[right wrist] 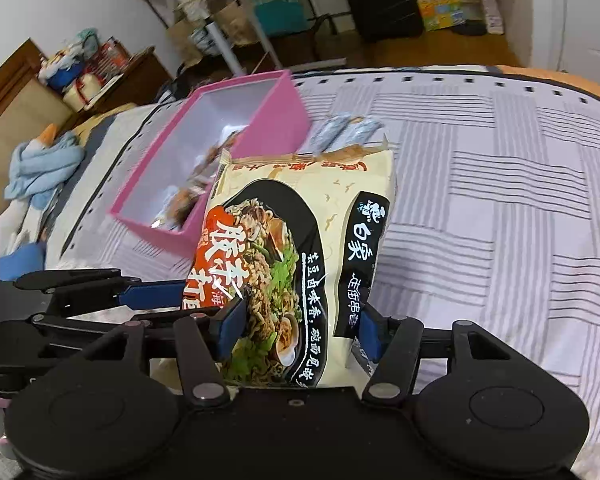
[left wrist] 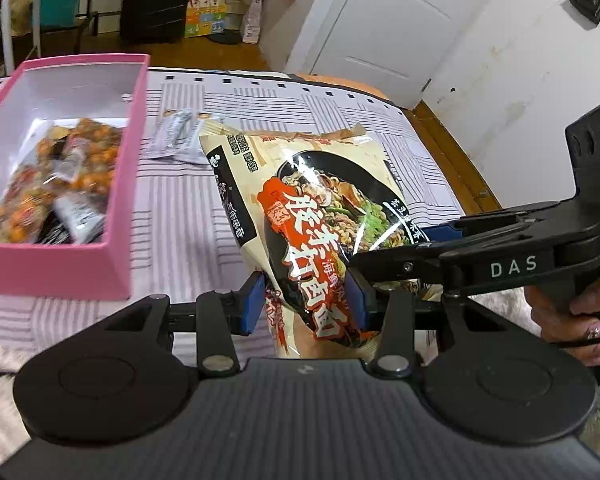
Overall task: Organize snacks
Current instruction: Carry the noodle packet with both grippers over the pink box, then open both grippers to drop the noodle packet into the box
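Left wrist view: the left hand-held gripper [left wrist: 306,304] pinches the near edge of the noodle packet [left wrist: 320,216] between its blue pads, and the right hand-held gripper [left wrist: 384,248] clamps the same packet from the right. The packet is raised over the striped bed [left wrist: 380,112], beside the pink box [left wrist: 72,260] holding snacks — small grey sachets [left wrist: 176,136] lie behind.

Right wrist view: the right hand-held gripper [right wrist: 300,332] is closed on the noodle packet [right wrist: 300,220], the pink box [right wrist: 236,152] just beyond.

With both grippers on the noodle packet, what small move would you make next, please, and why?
Probably carry the noodle packet left toward the pink box. The left gripper and right gripper both pinch its near end, and the box, already holding snacks, has room at its far end.
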The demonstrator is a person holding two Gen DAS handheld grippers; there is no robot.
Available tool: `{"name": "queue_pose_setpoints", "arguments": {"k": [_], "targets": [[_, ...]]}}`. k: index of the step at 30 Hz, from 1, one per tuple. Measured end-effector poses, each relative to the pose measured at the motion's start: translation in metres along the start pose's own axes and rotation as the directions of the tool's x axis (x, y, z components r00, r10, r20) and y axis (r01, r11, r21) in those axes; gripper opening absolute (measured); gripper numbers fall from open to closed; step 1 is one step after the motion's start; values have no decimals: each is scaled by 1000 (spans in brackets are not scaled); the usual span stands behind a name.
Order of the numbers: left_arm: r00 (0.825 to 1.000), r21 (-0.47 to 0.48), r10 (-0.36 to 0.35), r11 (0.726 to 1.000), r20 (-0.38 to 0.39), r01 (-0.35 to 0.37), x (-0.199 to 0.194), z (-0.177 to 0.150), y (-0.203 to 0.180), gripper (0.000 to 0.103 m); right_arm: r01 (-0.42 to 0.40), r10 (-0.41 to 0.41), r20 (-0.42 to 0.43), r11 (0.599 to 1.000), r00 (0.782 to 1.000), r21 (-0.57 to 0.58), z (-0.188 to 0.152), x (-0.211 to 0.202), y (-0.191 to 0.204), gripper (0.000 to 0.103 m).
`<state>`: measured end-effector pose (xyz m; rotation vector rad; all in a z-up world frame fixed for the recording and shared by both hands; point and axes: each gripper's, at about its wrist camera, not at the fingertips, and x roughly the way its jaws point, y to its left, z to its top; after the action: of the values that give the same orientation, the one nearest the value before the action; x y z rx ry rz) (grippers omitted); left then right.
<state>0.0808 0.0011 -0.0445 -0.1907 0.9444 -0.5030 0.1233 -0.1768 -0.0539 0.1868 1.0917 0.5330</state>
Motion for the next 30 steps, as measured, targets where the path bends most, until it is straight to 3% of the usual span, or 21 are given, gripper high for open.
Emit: {"name": "queue_pose_setpoints", "arguments": {"k": [4,8,16,23,30], "targets": [[1000,-7,17,1000,14,-17,-32,-3,14,41,-31,31,-6,999,1000,-28,11,1,30,66],[995,-5,55,998,81,-55,-60,-1,31,41,-55,55,1,996,998,-63,31,9,54,66],[973,-83,155,986,173,-142,-78,27,88,41,-136,134,-23,989,991,-61,93,61,81,66],[947,-137,248,965,206,-223,-57,61,150,41,-148,145,-58,987,988,-59,148,128,100,65],[957,-171,250,960,148,-224,-14,95,213,41,-70,67,-79,997,995,-39,176,178,105,64]]}}
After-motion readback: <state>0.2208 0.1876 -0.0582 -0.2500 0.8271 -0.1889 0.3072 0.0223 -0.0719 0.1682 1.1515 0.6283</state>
